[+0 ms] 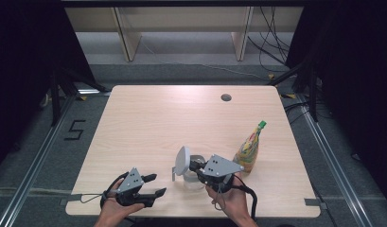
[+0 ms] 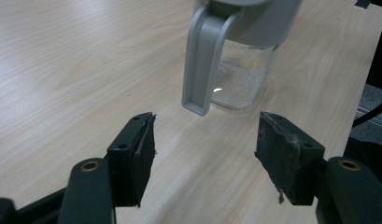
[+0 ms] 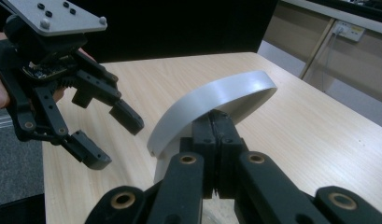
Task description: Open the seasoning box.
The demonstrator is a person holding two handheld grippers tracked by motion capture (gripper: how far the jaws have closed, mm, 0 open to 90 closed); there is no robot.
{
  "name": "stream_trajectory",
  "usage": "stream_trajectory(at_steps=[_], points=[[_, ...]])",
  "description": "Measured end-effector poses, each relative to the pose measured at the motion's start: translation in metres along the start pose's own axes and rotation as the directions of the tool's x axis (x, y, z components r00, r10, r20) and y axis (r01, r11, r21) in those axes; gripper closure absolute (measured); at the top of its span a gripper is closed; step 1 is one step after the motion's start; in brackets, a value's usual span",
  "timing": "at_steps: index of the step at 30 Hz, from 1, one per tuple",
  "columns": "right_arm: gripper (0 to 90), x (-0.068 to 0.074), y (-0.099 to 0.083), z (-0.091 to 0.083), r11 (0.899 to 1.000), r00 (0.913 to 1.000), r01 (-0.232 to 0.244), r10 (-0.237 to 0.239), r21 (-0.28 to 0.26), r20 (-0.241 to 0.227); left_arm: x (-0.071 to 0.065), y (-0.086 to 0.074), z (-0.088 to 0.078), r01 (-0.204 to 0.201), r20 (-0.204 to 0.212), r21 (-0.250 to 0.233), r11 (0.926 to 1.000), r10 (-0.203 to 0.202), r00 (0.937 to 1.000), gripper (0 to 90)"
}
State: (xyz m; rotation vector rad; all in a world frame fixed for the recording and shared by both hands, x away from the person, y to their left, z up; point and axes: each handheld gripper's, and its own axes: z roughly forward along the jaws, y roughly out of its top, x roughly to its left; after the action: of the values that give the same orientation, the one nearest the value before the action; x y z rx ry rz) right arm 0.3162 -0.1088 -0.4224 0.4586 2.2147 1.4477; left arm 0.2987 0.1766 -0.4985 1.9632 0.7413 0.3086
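Wood table (image 1: 148, 123): right gripper (image 1: 197, 166) pinches lid (image 1: 183, 160) shut; left gripper (image 1: 153, 185) wide, empty, beside jar (image 1: 195, 178). Square both jaws around handle (image 2: 201, 60) first.

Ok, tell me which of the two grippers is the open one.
The left gripper, low at the table's near left edge: its jaws stand apart with nothing between them. The right gripper is clamped shut on the grey lid of the glass jar.

The high view looks forward and down on the whole table (image 1: 148, 118) from afar. Each gripper view sits close, low over the wood, looking along its jaws. All three share the jar (image 1: 193, 177) (image 2: 240, 70).
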Motion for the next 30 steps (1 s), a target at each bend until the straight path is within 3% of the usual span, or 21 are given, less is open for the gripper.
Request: stream_trajectory(at_steps=[2,3,4,5,7,8,10,15,19,22,24,25,30], points=[[90.0,0.004,0.002,0.002,1.000,0.9996,-0.026,0.026,0.002,-0.005,-0.001,-0.001,0.001,0.005,-0.016,-0.003,1.0000,-0.005,0.9999,36.9],[90.0,0.005,0.003,0.003,1.000,0.9998,-0.016,0.016,0.008,-0.011,0.001,-0.001,0.001,-0.025,-0.011,0.009,0.9997,0.025,0.9996,36.7],[90.0,0.006,0.004,0.004,1.000,0.9998,-0.007,0.008,0.006,-0.016,0.000,-0.001,0.003,-0.023,-0.014,0.003,0.9997,0.023,0.9996,36.3],[90.0,0.007,0.006,0.005,1.000,0.9998,0.000,0.000,0.011,-0.019,-0.002,-0.002,0.004,0.008,-0.017,0.004,1.0000,-0.008,0.9998,36.1],[89.9,0.008,0.007,0.008,1.000,0.9995,0.023,-0.023,0.000,-0.021,-0.002,-0.003,0.005,-0.008,-0.018,0.012,0.9999,0.009,0.9998,35.4],[89.7,0.011,0.008,0.010,1.000,0.9994,-0.003,0.004,0.007,-0.033,-0.003,-0.003,0.005,-0.014,-0.024,0.016,0.9998,0.014,0.9996,35.3],[89.3,0.013,0.009,0.013,1.000,0.9990,0.014,-0.014,0.002,-0.042,-0.002,-0.002,0.004,-0.026,-0.025,0.021,0.9995,0.026,0.9994,35.1],[86.0,0.015,0.009,0.011,1.000,0.9991,0.006,-0.006,0.001,-0.042,0.000,-0.002,0.003,-0.010,-0.043,0.007,0.9999,0.010,0.9990,33.7],[80.9,0.012,0.003,-0.004,1.000,0.9997,-0.026,0.026,-0.002,-0.003,0.003,-0.003,0.003,-0.012,-0.051,0.000,0.9999,0.012,0.9986,32.5],[77.5,0.010,-0.009,-0.020,0.999,0.9997,-0.021,0.021,0.027,0.009,0.003,-0.003,0.002,-0.004,-0.061,0.011,0.9999,0.005,0.9981,31.9],[75.8,0.007,-0.019,-0.031,0.999,0.9990,-0.020,0.019,0.030,0.040,0.002,-0.003,0.002,0.006,-0.060,-0.001,1.0000,-0.006,0.9982,31.7],[74.6,0.007,-0.025,-0.038,0.997,0.9966,-0.067,0.065,0.042,0.050,0.002,-0.003,0.002,0.006,-0.064,0.002,1.0000,-0.006,0.9979,31.6],[68.1,-0.002,-0.050,-0.063,0.990,0.9845,-0.133,0.125,0.056,0.123,-0.001,-0.001,0.002,-0.006,-0.047,0.011,0.9999,0.007,0.9989,30.9]])
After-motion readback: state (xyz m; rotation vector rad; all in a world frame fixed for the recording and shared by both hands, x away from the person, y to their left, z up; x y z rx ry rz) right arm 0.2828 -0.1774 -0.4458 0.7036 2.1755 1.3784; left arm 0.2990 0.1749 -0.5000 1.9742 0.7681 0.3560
